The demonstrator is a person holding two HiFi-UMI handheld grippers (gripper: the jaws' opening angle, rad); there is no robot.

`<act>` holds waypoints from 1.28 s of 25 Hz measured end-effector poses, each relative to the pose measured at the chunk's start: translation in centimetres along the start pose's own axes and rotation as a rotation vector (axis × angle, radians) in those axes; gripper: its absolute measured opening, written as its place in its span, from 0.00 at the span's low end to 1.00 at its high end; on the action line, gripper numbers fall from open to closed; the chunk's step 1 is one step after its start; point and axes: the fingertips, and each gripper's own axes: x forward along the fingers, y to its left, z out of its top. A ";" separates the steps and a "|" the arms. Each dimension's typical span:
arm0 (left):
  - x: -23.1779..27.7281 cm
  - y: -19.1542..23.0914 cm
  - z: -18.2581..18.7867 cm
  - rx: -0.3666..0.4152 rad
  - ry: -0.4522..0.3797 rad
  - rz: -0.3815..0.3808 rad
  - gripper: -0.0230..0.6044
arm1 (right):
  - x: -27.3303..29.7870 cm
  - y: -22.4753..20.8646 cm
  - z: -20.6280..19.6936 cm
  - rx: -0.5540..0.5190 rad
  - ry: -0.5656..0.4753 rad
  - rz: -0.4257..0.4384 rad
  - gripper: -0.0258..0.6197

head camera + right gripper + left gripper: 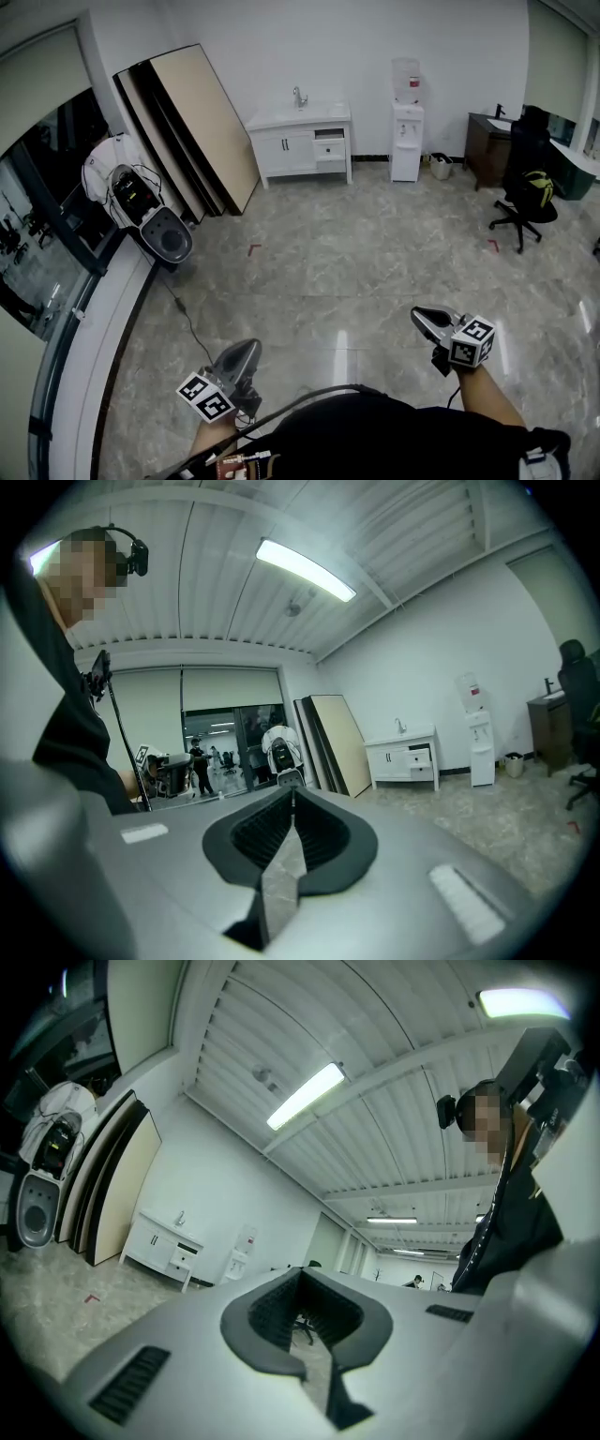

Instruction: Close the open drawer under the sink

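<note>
Left tool (246,349) jaws together, empty | right tool (420,316) same | drawer (329,147) front faces room, long axis level

You face a white sink cabinet (298,142), grey veined floor (356,272), beige-and-black boards (202,127), and a black chair (525,204).

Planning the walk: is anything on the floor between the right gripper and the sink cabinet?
No. The head view shows only bare floor between the right gripper and the sink cabinet.

White drawer (330,148) pulled out, right side of sink cabinet (286,150), far wall.
</note>
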 end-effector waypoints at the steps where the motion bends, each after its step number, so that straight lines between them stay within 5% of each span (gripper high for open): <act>1: 0.8 0.9 0.0 -0.004 0.001 -0.014 0.04 | 0.5 -0.4 0.0 -0.002 0.003 -0.013 0.06; 13: 5.3 17.0 7.1 -0.007 0.014 -0.165 0.04 | 15.7 -1.9 4.9 -0.056 -0.038 -0.115 0.06; 21: 3.3 28.1 10.1 -0.028 0.000 -0.130 0.04 | 27.2 -1.2 5.7 -0.061 -0.024 -0.093 0.06; 32: 4.6 35.4 11.6 -0.040 -0.012 -0.050 0.04 | 36.8 -5.0 7.0 -0.054 0.015 -0.017 0.06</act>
